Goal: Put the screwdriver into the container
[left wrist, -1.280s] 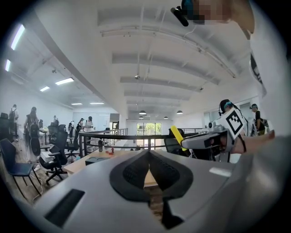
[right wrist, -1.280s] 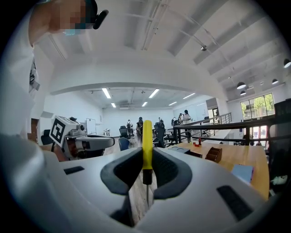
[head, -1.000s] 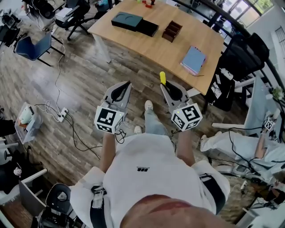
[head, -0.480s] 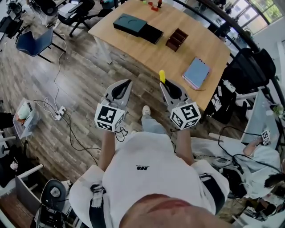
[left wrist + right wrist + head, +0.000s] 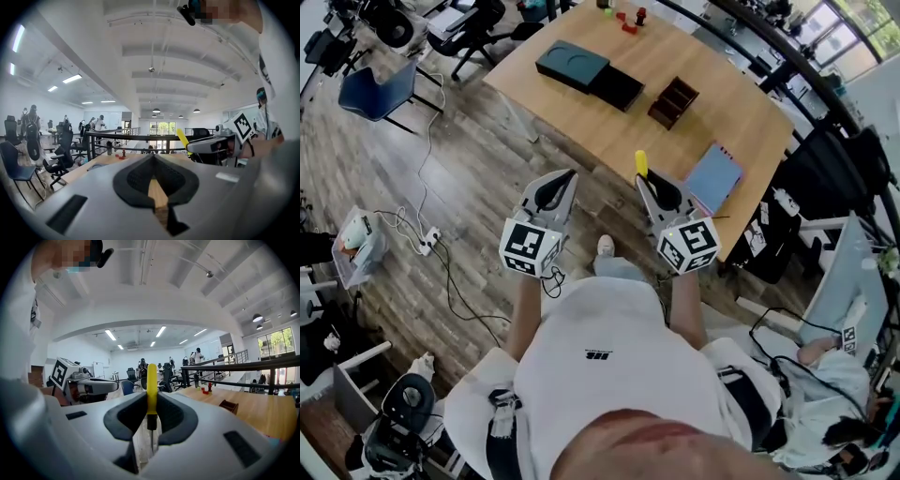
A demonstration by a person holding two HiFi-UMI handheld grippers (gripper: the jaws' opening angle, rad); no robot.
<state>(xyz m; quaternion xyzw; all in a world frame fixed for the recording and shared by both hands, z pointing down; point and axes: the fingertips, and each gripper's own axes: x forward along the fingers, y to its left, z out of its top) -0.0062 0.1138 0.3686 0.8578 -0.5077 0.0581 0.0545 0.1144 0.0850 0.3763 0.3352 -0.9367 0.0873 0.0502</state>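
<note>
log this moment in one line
right tongs: shut on screwdriver | left tongs: shut, empty | table: ahead

The person is holding both arms out in front of the body, with the left forearm (image 5: 523,314) and the right forearm (image 5: 684,309) running side by side. The left tongs (image 5: 566,175) are pointing forward, nearly level, their jaws closing tip to tip on nothing. The right tongs (image 5: 644,179), alongside, are clamping the screwdriver (image 5: 642,163), its yellow handle sticking out past the tips.

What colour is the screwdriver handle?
Yellow; the screwdriver handle shows best in the right gripper view.
</note>
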